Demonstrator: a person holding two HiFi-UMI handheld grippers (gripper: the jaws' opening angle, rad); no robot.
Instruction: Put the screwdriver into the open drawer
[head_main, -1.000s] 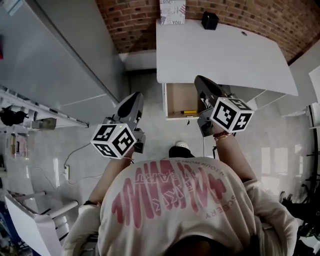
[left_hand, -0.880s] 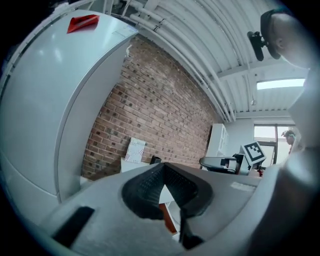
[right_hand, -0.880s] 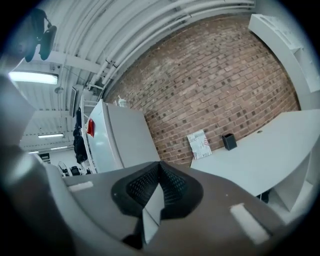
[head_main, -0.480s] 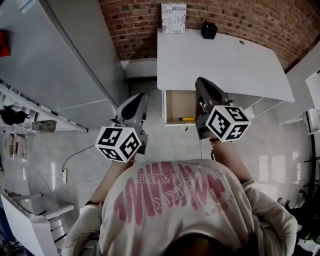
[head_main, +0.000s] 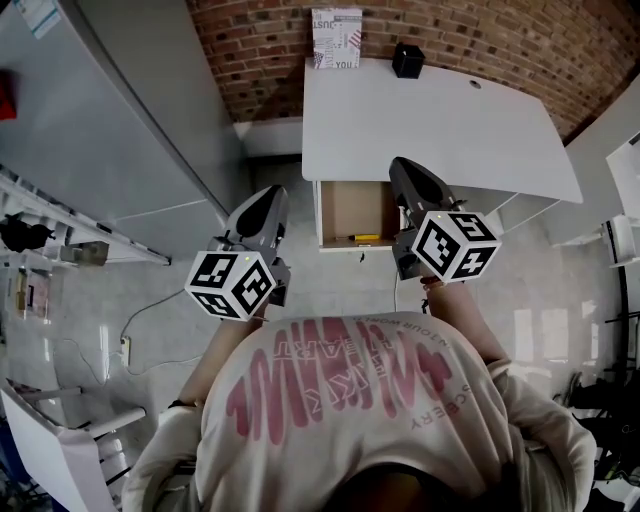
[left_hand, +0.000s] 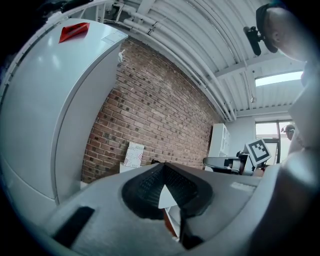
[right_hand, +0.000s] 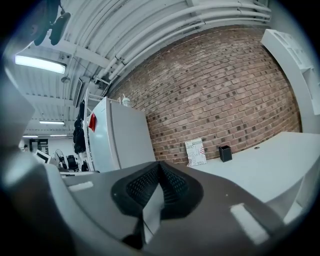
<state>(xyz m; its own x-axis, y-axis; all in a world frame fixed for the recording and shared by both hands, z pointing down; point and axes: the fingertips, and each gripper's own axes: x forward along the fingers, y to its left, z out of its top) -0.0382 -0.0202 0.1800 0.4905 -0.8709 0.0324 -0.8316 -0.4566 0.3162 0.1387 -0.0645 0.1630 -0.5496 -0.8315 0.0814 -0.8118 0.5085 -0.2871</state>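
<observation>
Yellow screwdriver (head_main: 362, 238), one, in one drawer (head_main: 349, 207)

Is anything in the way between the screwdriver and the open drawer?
Nothing visible is. The yellow screwdriver already lies inside the open drawer of the white table, near the drawer's front edge. The left gripper and the right gripper are both shut and empty, and neither touches it.

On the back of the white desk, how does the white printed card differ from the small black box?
The white printed card is a pale flat sheet with lettering, propped upright; the small black box is dark, plain and blocky. The card is the larger. The card sits at the white desk's back left corner, the box further right. Both stand by the red brick wall.
</observation>
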